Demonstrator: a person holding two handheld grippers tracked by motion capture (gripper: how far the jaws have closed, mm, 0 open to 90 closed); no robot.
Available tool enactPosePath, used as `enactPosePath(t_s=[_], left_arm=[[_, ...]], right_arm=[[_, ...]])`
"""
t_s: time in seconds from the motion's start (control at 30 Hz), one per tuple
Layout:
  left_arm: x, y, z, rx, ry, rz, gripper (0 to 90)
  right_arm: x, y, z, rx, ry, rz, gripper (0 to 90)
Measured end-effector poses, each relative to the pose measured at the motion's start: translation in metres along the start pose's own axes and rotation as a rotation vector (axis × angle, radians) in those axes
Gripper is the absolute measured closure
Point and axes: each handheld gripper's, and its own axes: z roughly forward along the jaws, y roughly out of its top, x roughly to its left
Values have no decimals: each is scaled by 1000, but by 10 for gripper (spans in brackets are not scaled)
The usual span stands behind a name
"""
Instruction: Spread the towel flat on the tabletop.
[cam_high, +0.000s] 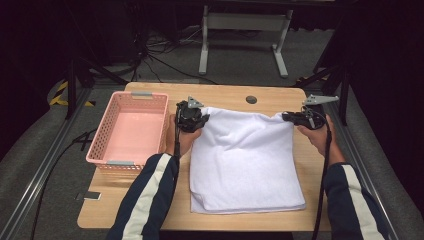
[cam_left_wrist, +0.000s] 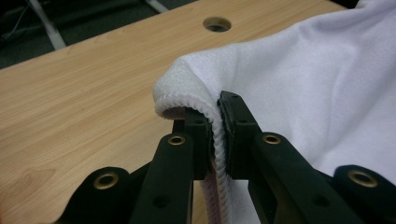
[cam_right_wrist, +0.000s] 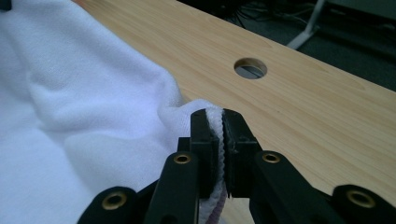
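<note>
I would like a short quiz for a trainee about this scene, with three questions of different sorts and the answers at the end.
1. True or false: the pink basket has the white cloth inside it.
2. Which part of the cloth is gripped by the left tongs and the right tongs?
A. the two near corners
B. the two far corners
C. the middle fold
3. Fill in: the round hole in the wooden table lies near the table's ____ edge.

Key:
1. False. The basket holds nothing; the cloth lies on the table beside it.
2. B. Each pair of tongs is shut on a hemmed far corner.
3. far
</note>
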Motion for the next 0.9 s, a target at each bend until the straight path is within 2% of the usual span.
enactPosePath(t_s=[0.13,0.23,0.3,0.37,0.4,0.47,0.5,0.53,0.57,0.63,0.67,0.7,0.73,0.77,0.8,0.83,0.87,0.9], left_arm=[[-16,-8,-22,-12,-19,73,822],[-29,-22,-39,-18,-34,111,818],[-37,-35,-50,-52,-61,132,812],[-46,-47,-59,-48,-79,178,810],[-51,-54,-64,-53,-84,218,810],[-58,-66,-70,-46,-125,211,809],[-61,-72,-73,-43,-118,230,810],[-61,-72,-73,-43,-118,230,809],[-65,-84,-78,-21,-141,246,809],[-69,-96,-83,-11,-139,278,804],[-69,-96,-83,-11,-139,278,803],[-71,-102,-86,1,-155,294,803],[-74,-110,-88,19,-165,321,798],[-74,-110,-88,19,-165,321,798],[-76,-116,-90,45,-198,338,798],[-81,-123,-89,82,-218,381,798],[-85,-128,-88,108,-208,424,799],[-87,-132,-87,132,-222,431,801]], right_arm=[[13,-9,-23,-33,44,-42,842],[23,-17,-39,-62,75,-74,841],[34,-27,-53,-83,126,-99,840],[44,-37,-63,-91,163,-125,839],[48,-43,-68,-93,184,-135,839],[57,-55,-77,-90,225,-155,839],[61,-61,-79,-83,249,-169,838],[66,-66,-82,-70,254,-186,837],[70,-72,-86,-61,275,-202,836],[76,-80,-90,-47,315,-218,835],[76,-80,-90,-47,315,-218,835],[79,-85,-92,-24,339,-241,832],[82,-90,-94,2,387,-246,825],[84,-96,-94,49,418,-283,824],[84,-96,-94,49,418,-283,824],[85,-99,-93,94,444,-295,818],[87,-103,-91,147,488,-302,815],[90,-106,-89,188,498,-325,815]])
